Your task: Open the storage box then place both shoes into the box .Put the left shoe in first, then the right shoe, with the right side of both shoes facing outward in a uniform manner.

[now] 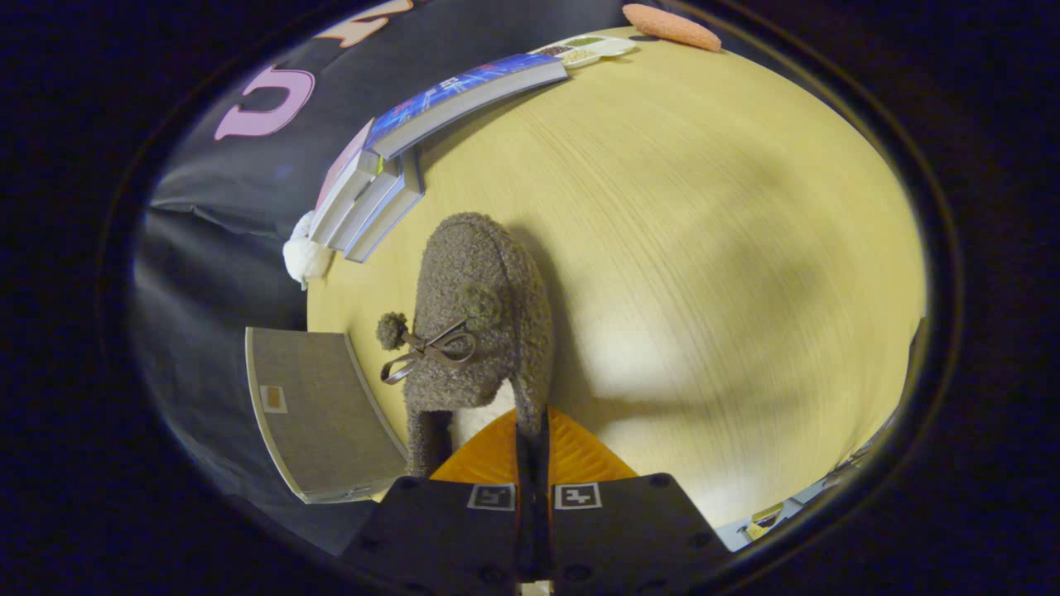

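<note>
The gripper (530, 463) had its fingers clamped on the heel rim of a fuzzy grey-brown slipper (476, 323), which hung ahead of them at mid-frame over the wooden table (704, 248). At lower left lay a grey flat panel (319, 410), perhaps the storage box lid. Stacked books (397, 157) sat upper left. With so thin a pinch, the slipper might swing or slip free.

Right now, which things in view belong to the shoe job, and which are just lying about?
Part of the job:
- claw, shut on the rim of the fuzzy grey shoe
- fuzzy grey shoe with a bow
- grey lid panel, likely the storage box's

Lying about:
- stack of books
- white fluffy thing
- compartment tray
- orange pad
</note>
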